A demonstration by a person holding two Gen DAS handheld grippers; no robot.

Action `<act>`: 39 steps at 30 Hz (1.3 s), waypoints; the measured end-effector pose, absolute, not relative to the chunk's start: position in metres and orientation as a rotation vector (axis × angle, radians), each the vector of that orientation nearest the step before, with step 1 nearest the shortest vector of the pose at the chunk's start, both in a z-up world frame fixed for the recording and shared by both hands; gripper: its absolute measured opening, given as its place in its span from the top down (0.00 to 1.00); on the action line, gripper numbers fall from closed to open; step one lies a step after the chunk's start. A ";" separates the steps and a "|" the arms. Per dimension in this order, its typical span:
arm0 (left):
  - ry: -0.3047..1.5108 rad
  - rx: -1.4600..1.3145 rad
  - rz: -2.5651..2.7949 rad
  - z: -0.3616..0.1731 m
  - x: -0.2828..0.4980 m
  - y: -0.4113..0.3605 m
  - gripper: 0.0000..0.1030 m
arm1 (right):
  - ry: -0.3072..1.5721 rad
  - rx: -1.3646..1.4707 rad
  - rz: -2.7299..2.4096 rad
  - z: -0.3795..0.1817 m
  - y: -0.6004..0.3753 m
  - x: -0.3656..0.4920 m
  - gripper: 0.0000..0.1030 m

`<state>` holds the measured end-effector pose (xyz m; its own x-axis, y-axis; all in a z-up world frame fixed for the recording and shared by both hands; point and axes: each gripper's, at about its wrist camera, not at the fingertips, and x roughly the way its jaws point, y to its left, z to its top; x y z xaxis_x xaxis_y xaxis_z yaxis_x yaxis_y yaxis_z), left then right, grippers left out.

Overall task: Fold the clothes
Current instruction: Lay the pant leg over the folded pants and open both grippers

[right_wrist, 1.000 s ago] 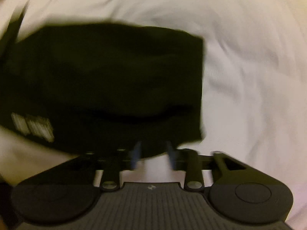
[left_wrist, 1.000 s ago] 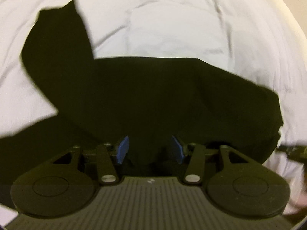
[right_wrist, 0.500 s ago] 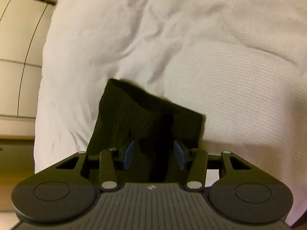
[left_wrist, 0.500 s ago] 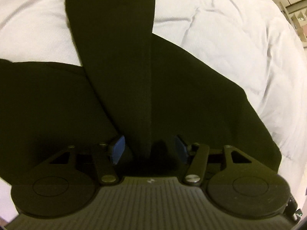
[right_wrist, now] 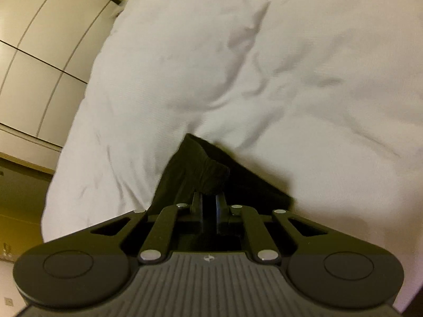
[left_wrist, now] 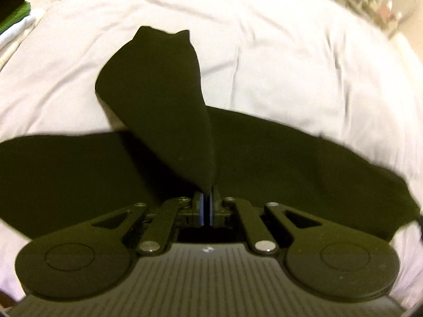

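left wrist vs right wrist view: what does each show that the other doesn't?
Left wrist only: the black garment's sleeve rising from the left hand-held gripper, the spread body, and a stack of clothes at top left.

Right wrist only: the pale panelled wall and the bed's edge, with a bunched ribbed part in the right hand-held gripper.

Both: the white duvet, the black garment, jaws just closed on fabric.

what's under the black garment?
White bedding shows all around the black garment, which lies spread on it; the sheet directly beneath is covered. One black strip lifts to the left claw.
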<state>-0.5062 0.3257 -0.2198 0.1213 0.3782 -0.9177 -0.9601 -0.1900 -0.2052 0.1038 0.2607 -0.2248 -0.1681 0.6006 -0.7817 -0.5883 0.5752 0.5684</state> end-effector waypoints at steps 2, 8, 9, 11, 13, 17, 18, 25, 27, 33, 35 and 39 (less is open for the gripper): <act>0.734 -1.163 1.397 -0.232 -0.500 0.316 0.98 | 1.402 -0.019 1.027 -0.232 0.254 0.108 0.92; 0.723 -1.107 1.447 -0.239 -0.487 0.304 0.98 | 1.385 -0.050 1.032 -0.249 0.254 0.109 0.92; 0.724 -1.098 1.449 -0.239 -0.486 0.303 0.98 | 1.385 -0.063 1.033 -0.251 0.254 0.109 0.92; 0.738 -1.109 1.463 -0.247 -0.483 0.296 0.97 | 1.390 -0.093 1.026 -0.254 0.250 0.111 0.92; 0.755 -1.128 1.482 -0.258 -0.480 0.290 0.96 | 1.403 -0.138 1.012 -0.261 0.248 0.112 0.93; 0.846 -1.118 1.511 -0.268 -0.470 0.296 0.91 | 1.393 -0.266 1.002 -0.260 0.254 0.108 0.78; 0.842 -1.118 1.517 -0.262 -0.470 0.295 0.89 | 1.356 -0.314 1.010 -0.251 0.259 0.104 0.62; 0.865 -1.146 1.564 -0.227 -0.478 0.276 0.79 | 1.232 -0.579 1.215 -0.211 0.273 0.037 0.51; 0.888 -1.161 1.580 -0.224 -0.484 0.277 0.79 | 1.297 -0.682 1.258 -0.224 0.277 0.008 0.51; 0.851 -1.189 1.619 -0.213 -0.527 0.277 0.79 | 1.412 -0.706 1.461 -0.234 0.282 -0.077 0.61; 0.854 -1.198 1.610 -0.214 -0.543 0.280 0.79 | 1.414 -0.749 1.500 -0.236 0.286 -0.107 0.61; 0.866 -1.217 1.532 -0.223 -0.580 0.292 0.79 | 1.451 -0.756 1.439 -0.249 0.285 -0.150 0.61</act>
<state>-0.5797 0.2923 -0.2226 -0.0411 0.2494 -0.9675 -0.9574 -0.2868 -0.0332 -0.1501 0.2850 -0.2486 -0.3821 0.1792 -0.9066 -0.9051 0.1253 0.4063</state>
